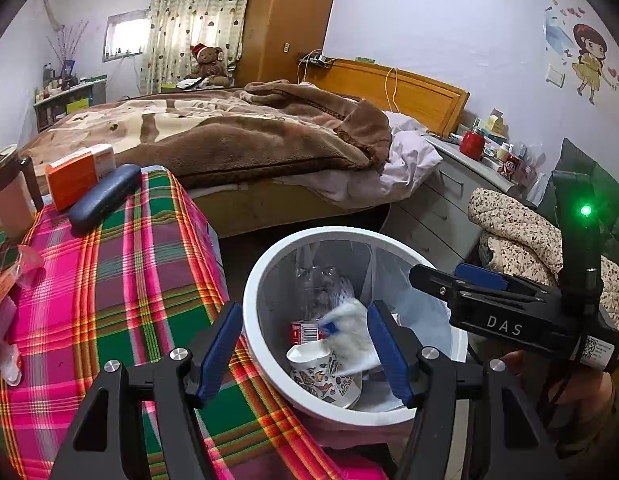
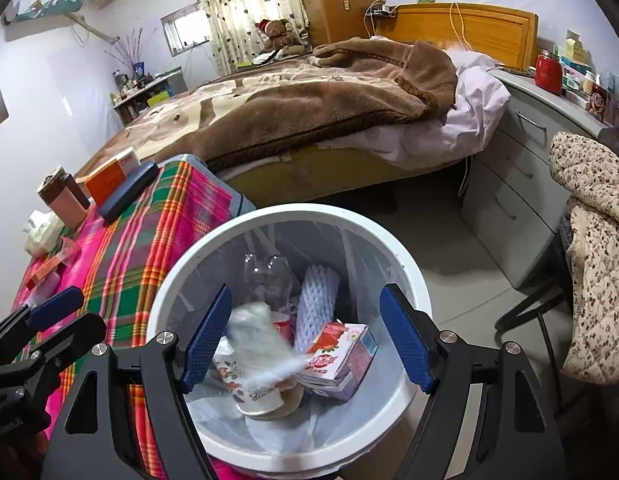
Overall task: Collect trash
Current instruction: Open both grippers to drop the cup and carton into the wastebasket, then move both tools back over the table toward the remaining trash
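A white bin (image 1: 253,280) (image 2: 169,280) with a clear liner stands beside the table. In it lie a patterned paper cup (image 1: 325,380) (image 2: 257,396), a pink drink carton (image 2: 341,356), a clear bottle (image 2: 265,276) and a white foam sleeve (image 2: 317,292). A crumpled white wad (image 1: 349,328) (image 2: 257,336) shows blurred just above this rubbish, with no pad pressing on it. My left gripper (image 1: 303,308) (image 2: 81,312) hangs open over the bin's near left rim. Over the bin's middle my right gripper (image 2: 306,292) (image 1: 433,276) stands open and holds nothing.
The table's plaid cloth (image 1: 129,280) carries an orange box (image 1: 79,176), a dark case (image 1: 105,196), a tumbler (image 1: 9,200) and wrappers (image 1: 25,264) at its left edge. Behind are the bed (image 1: 229,132) and grey drawers (image 2: 517,200); a floral quilt (image 2: 597,240) hangs at right.
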Tool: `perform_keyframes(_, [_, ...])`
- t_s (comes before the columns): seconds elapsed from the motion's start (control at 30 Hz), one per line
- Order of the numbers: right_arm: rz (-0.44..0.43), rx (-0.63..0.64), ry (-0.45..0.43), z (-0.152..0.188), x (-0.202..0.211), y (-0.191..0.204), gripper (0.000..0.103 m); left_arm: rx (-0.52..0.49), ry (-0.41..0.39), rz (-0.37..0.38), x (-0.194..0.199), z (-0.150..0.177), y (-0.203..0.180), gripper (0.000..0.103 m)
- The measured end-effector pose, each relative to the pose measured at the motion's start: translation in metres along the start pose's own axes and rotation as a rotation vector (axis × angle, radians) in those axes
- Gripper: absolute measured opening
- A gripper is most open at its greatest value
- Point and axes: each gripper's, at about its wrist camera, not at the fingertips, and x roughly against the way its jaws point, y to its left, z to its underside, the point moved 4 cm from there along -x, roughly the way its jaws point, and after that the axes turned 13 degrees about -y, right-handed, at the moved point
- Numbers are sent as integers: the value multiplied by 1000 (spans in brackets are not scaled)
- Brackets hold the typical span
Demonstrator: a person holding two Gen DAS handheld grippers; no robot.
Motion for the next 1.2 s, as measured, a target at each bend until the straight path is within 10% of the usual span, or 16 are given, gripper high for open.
perform_keyframes(1.2, [-311, 157, -60, 22, 2, 160, 78, 175, -162, -376, 143, 13, 191, 65])
